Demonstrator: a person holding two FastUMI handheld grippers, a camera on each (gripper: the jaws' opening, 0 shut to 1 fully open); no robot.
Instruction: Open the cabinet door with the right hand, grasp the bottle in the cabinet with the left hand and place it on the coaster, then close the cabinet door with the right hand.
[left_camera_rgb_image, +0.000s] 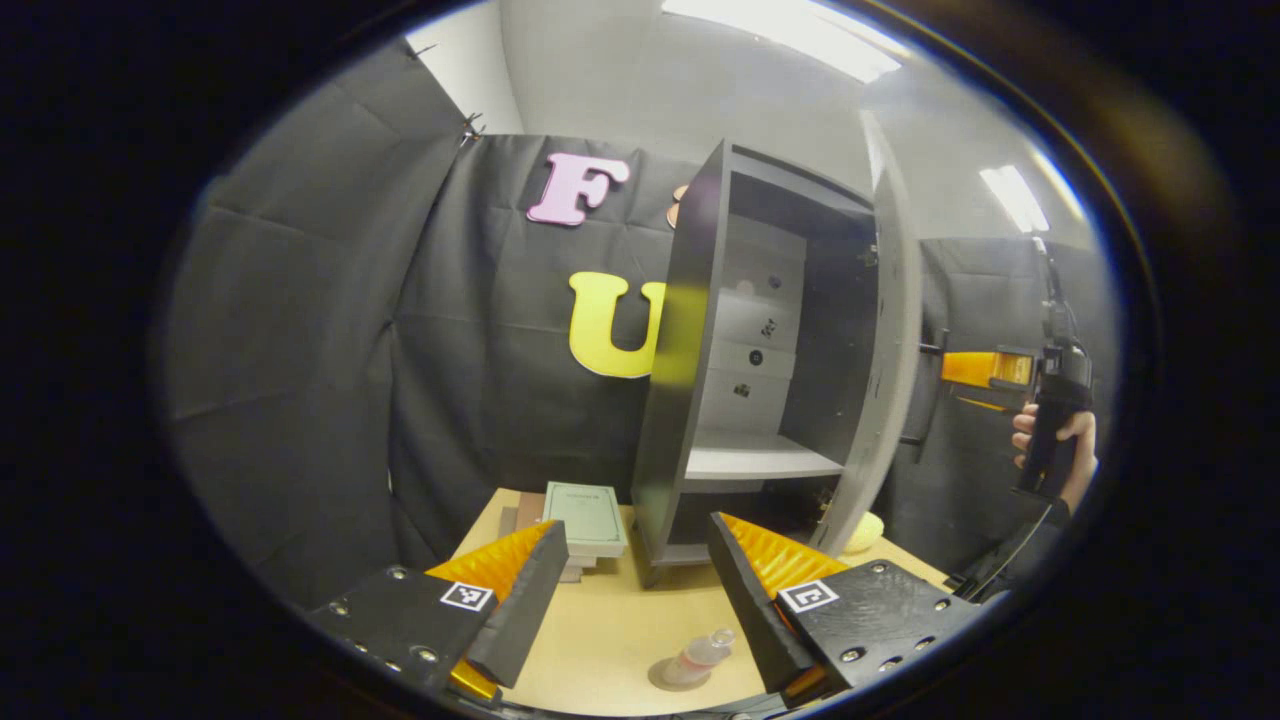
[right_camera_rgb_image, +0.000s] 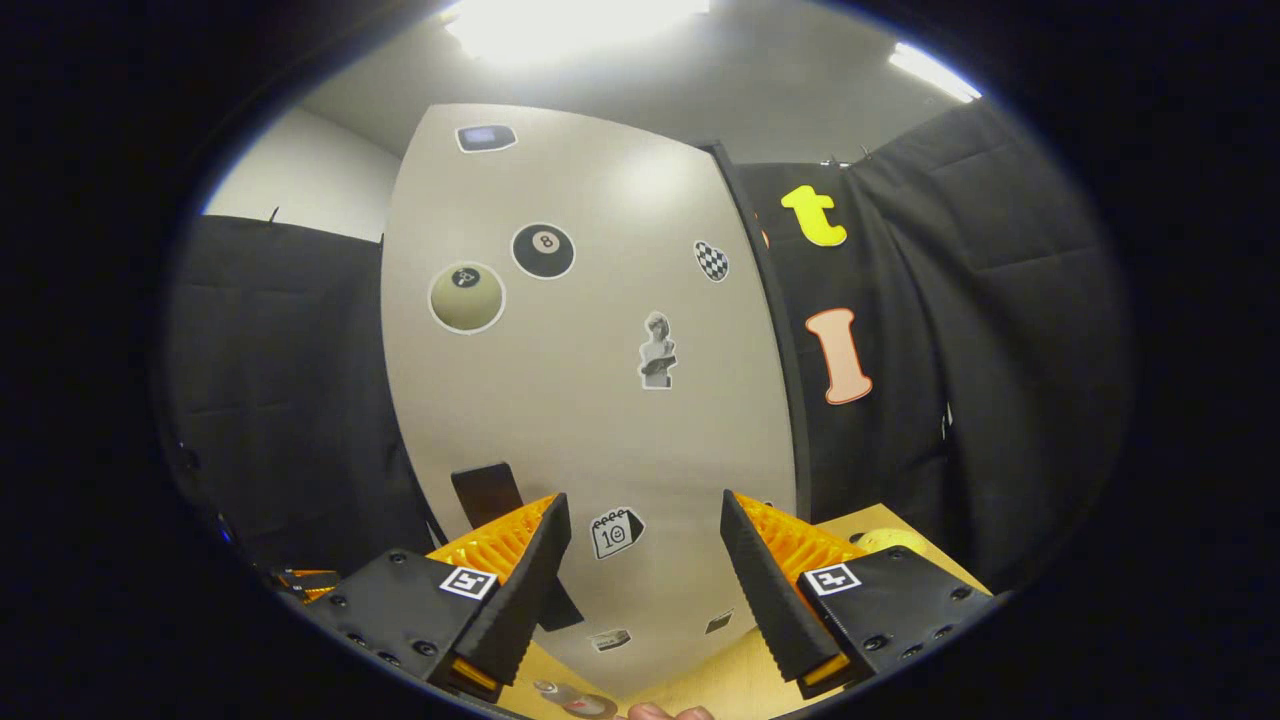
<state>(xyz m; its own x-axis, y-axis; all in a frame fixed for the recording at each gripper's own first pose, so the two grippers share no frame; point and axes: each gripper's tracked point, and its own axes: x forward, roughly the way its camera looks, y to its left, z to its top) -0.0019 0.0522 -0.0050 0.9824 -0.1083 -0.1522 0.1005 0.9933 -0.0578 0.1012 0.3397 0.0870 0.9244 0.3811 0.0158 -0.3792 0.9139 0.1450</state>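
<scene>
1 cabinet (left_camera_rgb_image: 690, 330), 1 bottle (left_camera_rgb_image: 700, 655), 1 coaster (left_camera_rgb_image: 668, 680)

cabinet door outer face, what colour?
Light grey-beige cabinet door, dotted with stickers; clearest in the right gripper view.

**Rig appearance, both grippers**

Left gripper (left_camera_rgb_image: 635, 590): two wedge-shaped fingers with ribbed inner faces, each bolted to a flat black mounting plate. Silver screw heads along plate edges. One square black-and-white fiducial tag per plate, near the finger root.

Right gripper (right_camera_rgb_image: 640, 585): same build in its own view, with matching plates, screws and tags. Seen from the left gripper view, off to its right (left_camera_rgb_image: 985, 370): black pistol-style handle, black cable running up from the top. The hand (left_camera_rgb_image: 1055, 450) on it wears a dark sleeve.
</scene>
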